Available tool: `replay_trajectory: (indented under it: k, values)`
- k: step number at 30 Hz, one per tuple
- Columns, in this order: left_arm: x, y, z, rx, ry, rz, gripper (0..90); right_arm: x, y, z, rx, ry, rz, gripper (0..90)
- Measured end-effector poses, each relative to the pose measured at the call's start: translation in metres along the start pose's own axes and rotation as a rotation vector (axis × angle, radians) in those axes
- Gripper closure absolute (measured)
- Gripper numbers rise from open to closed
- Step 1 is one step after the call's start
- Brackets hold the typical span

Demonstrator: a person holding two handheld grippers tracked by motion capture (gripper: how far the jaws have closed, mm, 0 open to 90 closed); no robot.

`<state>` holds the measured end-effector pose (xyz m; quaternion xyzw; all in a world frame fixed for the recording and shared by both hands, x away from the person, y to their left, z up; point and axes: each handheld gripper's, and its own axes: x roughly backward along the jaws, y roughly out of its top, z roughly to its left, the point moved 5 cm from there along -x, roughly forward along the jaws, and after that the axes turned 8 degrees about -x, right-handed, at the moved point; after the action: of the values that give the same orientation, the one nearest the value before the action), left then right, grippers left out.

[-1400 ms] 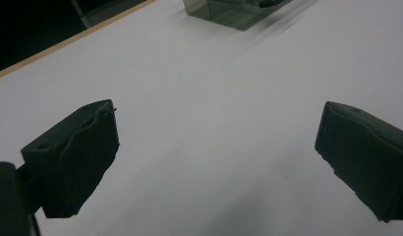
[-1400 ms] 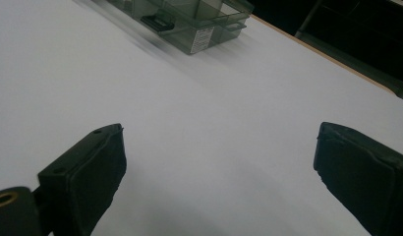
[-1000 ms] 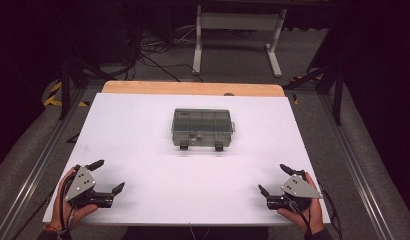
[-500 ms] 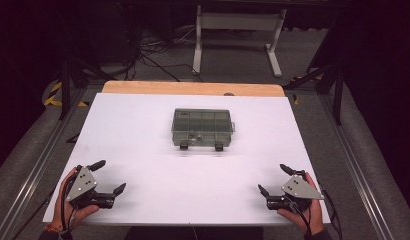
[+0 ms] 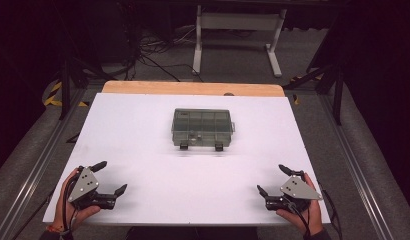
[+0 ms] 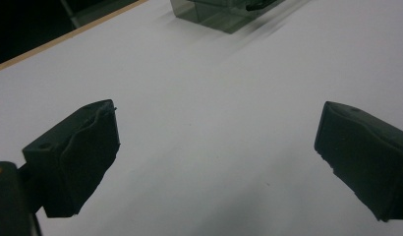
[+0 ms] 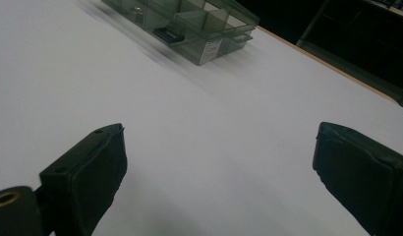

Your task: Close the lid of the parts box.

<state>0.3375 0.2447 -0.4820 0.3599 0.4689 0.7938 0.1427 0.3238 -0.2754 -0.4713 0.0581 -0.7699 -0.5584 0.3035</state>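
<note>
Compared with a second ago, we are seeing almost no change: our left hand-held gripper point(image 5: 109, 178) is sitting a touch nearer the front edge of the white surface point(image 5: 143, 130) than it was, while our right hand-held gripper point(image 5: 273, 181) is resting in the same spot at the front right corner. Both are lying released, their jaws spread wide with nothing between them, which the left gripper view point(image 6: 214, 162) and the right gripper view point(image 7: 219, 172) are both showing over bare white board. The translucent grey compartment box point(image 5: 203, 126) is sitting where it sat before, around the middle of the surface toward its far half, lid closed, with two dark latches facing us on its near side. It is lying well apart from both grippers. In the right gripper view the box point(image 7: 189, 24) is showing its dividers and a small pale item in one compartment, too small for us to identify. Nothing is lying between either gripper and the box. Beyond the far wooden edge point(image 5: 193, 88) of the surface, a white frame stand point(image 5: 238, 30) and loose cables point(image 5: 143, 55) are standing on the dark floor.
</note>
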Motion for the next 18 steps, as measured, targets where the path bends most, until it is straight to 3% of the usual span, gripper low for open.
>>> replay_trajectory:
  k: [18]
  values:
    - [-0.0039, 0.0009, 0.0019, -0.002, 0.001, -0.001, 3.6, 0.0009, -0.0026, -0.0049, -0.016, -0.021, -0.005, 6.6]
